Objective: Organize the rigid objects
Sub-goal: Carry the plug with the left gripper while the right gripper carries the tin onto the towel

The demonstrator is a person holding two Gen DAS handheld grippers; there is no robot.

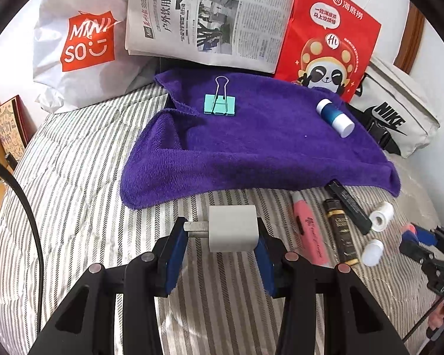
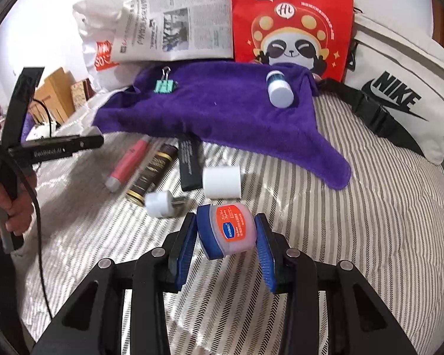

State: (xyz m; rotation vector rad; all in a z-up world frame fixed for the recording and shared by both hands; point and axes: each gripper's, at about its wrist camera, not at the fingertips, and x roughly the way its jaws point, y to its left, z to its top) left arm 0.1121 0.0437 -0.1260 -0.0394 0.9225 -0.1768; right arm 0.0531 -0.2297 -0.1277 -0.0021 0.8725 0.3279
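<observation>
My left gripper (image 1: 220, 235) is shut on a white plug charger (image 1: 233, 228), held above the striped bed just short of the purple towel (image 1: 263, 148). A teal binder clip (image 1: 220, 104) and a blue-and-white bottle (image 1: 335, 117) lie on the towel. My right gripper (image 2: 226, 233) is shut on a small lip balm jar (image 2: 227, 230) with a blue lid and orange label. The towel (image 2: 222, 109), clip (image 2: 165, 85) and bottle (image 2: 278, 88) also show in the right wrist view.
Beside the towel's near edge lie a pink tube (image 2: 127, 162), a dark gold-trimmed tube (image 2: 151, 174), a black stick (image 2: 189, 165), a white roll (image 2: 222, 182) and a white cap piece (image 2: 159, 204). A Miniso bag (image 1: 83, 44), newspaper (image 1: 210, 17), red panda bag (image 1: 328, 38) and Nike bag (image 1: 399, 112) line the back.
</observation>
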